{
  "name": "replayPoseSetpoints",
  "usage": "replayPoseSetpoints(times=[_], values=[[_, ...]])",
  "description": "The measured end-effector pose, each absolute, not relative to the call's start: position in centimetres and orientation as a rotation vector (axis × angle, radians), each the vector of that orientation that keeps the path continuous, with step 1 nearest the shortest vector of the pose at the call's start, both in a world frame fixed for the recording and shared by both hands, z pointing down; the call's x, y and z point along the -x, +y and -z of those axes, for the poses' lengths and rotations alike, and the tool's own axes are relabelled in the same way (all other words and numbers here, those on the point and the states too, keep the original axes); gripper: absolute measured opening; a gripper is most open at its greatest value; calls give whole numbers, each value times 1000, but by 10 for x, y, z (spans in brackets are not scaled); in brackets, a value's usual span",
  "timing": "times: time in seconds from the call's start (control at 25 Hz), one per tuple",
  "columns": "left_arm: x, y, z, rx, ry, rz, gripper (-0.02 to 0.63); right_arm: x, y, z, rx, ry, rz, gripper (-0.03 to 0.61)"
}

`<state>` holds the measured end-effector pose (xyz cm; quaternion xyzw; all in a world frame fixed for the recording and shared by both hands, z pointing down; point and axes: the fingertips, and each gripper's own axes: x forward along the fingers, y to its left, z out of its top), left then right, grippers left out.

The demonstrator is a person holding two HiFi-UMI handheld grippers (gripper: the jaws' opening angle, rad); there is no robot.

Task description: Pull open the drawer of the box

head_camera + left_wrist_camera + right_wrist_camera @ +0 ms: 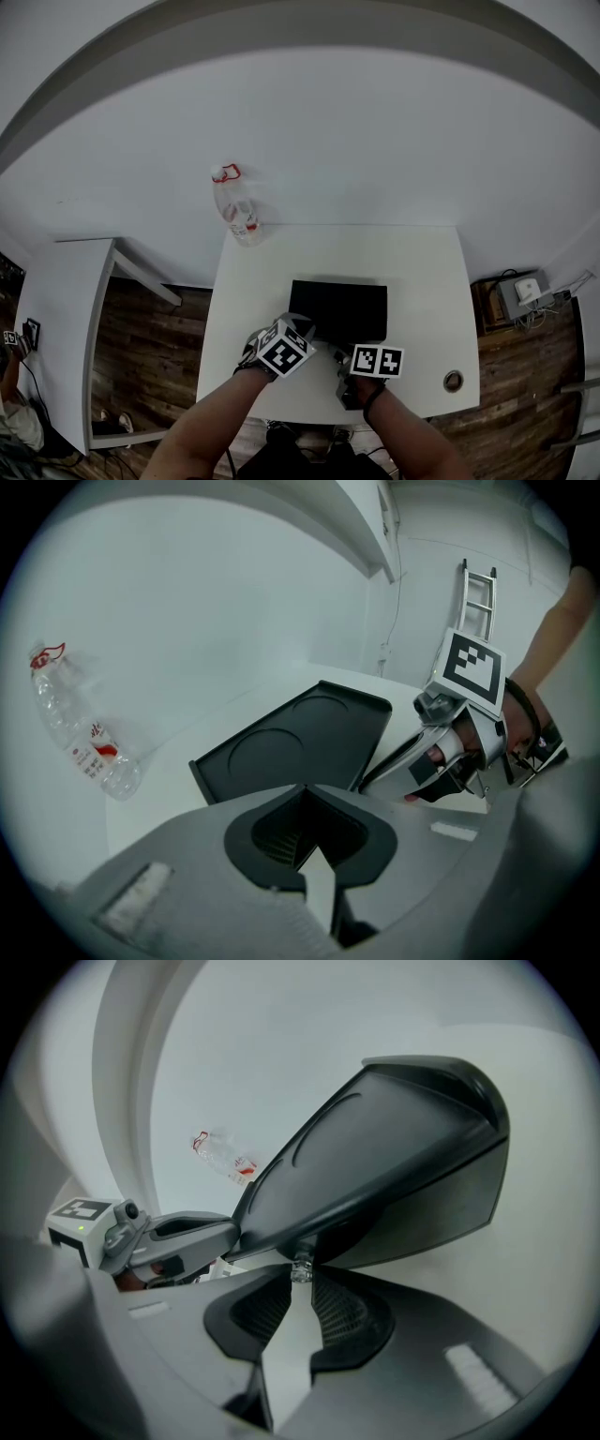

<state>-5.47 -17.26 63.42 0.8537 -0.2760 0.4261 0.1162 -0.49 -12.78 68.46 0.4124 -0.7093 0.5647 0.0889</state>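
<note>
While the right claw [299, 1283] is clenched on the small knob [300, 1269] of the black box [337, 310], lower centre on the counter [422, 272], the drawer looks not yet pulled out. The left claw [305, 825] is closed on nothing, beside the box.

Sparse lab-like workroom; bare white wall [375, 131]; plain white table [422, 281]; wood-plank floor [150, 347]; cabled electrical box [525, 291] beside table.

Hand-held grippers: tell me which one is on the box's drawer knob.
The right hand-held gripper: its jaws pinch the clear knob on the black box. The left hand-held gripper holds nothing, near the box's corner.
</note>
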Motion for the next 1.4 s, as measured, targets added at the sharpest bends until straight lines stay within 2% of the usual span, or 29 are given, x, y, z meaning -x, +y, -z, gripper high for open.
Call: replayPoseSetpoints(times=[0.52, 0.76, 1.4], values=[[46, -172, -636, -2509, -824, -1222, 6, 3, -133, -685, -1190, -2113, -1674, 71], [49, -177, -634, -2439, -815, -1089, 8, 3, -137, -685, -1180, -2128, -1675, 71], [49, -177, -633, -2403, -801, -1080, 8, 3, -125, -684, -1188, -2135, -1681, 71]])
